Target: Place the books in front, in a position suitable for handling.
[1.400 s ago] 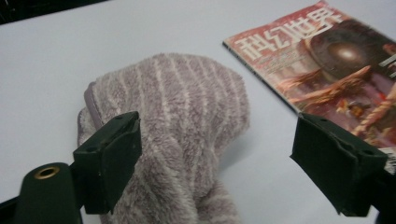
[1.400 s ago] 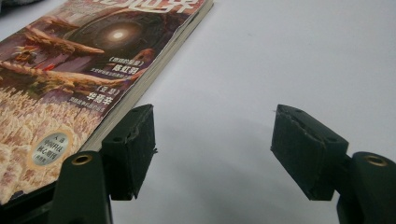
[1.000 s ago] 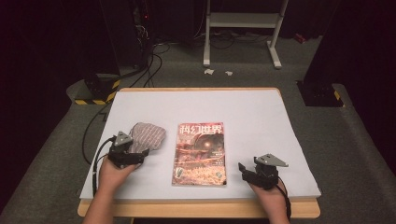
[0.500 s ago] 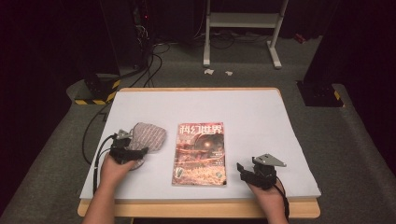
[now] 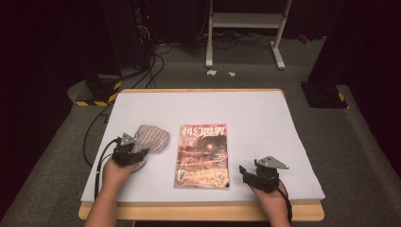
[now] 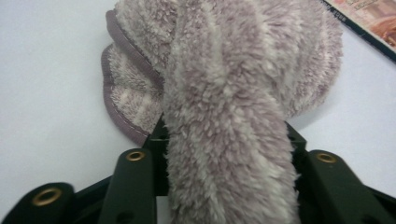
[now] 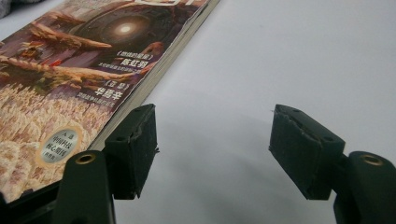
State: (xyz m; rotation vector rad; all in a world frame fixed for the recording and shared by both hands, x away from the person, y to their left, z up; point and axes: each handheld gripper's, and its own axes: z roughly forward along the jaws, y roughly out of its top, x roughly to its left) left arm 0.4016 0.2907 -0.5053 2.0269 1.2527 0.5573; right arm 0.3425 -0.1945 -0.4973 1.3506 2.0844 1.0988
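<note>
The left tongs (image 6: 229,186) are pinching a thick fold of the fluffy mauve-and-cream striped terry cloth (image 6: 224,84), their black jaws having just been closing from a wide spread onto it. In the left gripper view the pile is bulging up between the jaws and spilling away onto the white worktop (image 6: 46,70). In the high view the left tongs (image 5: 135,158) are sitting lower on the cloth (image 5: 153,138) than a second ago, when they were hovering just at its near edge with nothing caught (the cloth itself is lying where it was, left of the magazine and apart from it).

The right tongs (image 7: 212,149) are standing spread and empty on the bare worktop, the left-hand jaw in that view just beside the spine edge of the glossy red-and-orange science-fiction magazine (image 7: 70,70). They are resting where they were, at the magazine's (image 5: 203,156) lower right corner.

Judging from this, the grasp on the cloth is now made, so lifting or dragging it looks like the step coming up, while the right hand is waiting.
</note>
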